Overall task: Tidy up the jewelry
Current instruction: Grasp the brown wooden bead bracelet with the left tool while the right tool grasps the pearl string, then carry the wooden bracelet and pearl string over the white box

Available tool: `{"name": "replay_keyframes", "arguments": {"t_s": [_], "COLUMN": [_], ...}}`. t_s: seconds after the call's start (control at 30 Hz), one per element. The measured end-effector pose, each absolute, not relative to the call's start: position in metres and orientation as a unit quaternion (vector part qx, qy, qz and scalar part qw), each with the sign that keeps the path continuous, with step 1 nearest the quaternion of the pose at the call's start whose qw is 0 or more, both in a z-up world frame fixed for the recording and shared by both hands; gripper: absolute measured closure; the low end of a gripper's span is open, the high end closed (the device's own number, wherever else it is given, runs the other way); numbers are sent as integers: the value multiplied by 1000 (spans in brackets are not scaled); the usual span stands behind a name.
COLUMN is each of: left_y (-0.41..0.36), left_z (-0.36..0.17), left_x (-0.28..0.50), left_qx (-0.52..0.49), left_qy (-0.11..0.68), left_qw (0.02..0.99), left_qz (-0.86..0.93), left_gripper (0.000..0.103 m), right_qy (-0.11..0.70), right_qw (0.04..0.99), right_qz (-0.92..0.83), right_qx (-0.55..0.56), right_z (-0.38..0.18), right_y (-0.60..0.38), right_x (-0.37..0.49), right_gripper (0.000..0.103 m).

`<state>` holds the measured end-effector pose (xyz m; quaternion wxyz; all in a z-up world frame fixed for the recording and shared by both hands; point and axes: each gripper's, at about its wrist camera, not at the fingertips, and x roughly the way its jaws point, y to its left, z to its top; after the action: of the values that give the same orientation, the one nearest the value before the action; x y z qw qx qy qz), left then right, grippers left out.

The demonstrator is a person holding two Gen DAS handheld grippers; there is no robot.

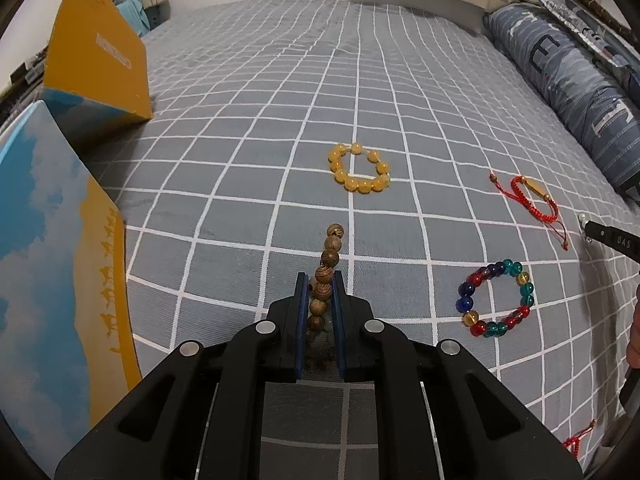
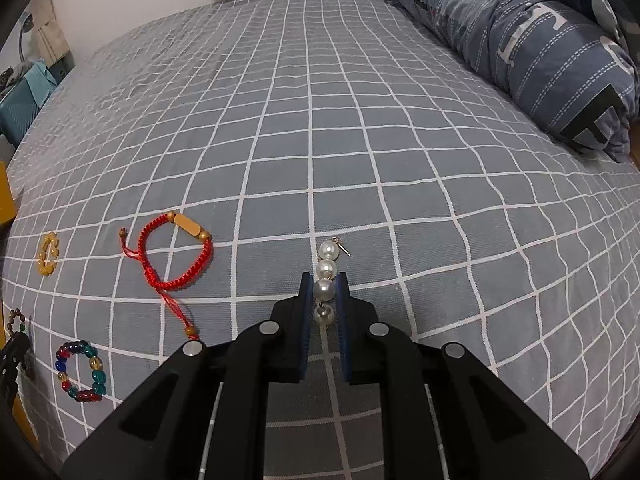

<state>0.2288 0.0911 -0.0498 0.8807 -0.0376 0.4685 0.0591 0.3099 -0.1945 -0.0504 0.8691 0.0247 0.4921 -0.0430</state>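
My left gripper point(image 1: 321, 280) is shut on a brown wooden bead bracelet point(image 1: 329, 256), whose beads stick out past the fingertips above the bed. My right gripper point(image 2: 324, 280) is shut on a white pearl strand point(image 2: 327, 262) with a small gold pin at its far end. A yellow bead bracelet point(image 1: 359, 168) lies ahead of the left gripper. A red cord bracelet point(image 1: 534, 196) and a multicoloured glass bead bracelet point(image 1: 496, 300) lie to its right. In the right wrist view the red cord bracelet point(image 2: 174, 254), multicoloured bracelet point(image 2: 82, 372) and yellow bracelet point(image 2: 48, 254) lie to the left.
Everything lies on a bed with a grey checked sheet point(image 1: 248, 148). An open yellow and blue box point(image 1: 60, 280) with its raised lid point(image 1: 100, 60) stands at the left. A rolled blue quilt point(image 2: 520, 36) lines the right edge. The right gripper's tip point(image 1: 612, 238) shows at the far right.
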Motion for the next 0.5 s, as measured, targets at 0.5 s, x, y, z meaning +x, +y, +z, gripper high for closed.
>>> {"name": "replay_keyframes", "arguments": {"t_s": [0.5], "left_y": [87], "left_z": [-31], "left_x": [218], "left_qx": [-37], "left_qy": [450], "left_qw": [891], "left_qz": [49], "left_gripper": [92], "right_qy": [479], "right_qw": [876], "right_qz": [-45], "right_qx": [20], "right_z": [-33], "right_y": [-195], "right_x": [287], "right_gripper": [92]}}
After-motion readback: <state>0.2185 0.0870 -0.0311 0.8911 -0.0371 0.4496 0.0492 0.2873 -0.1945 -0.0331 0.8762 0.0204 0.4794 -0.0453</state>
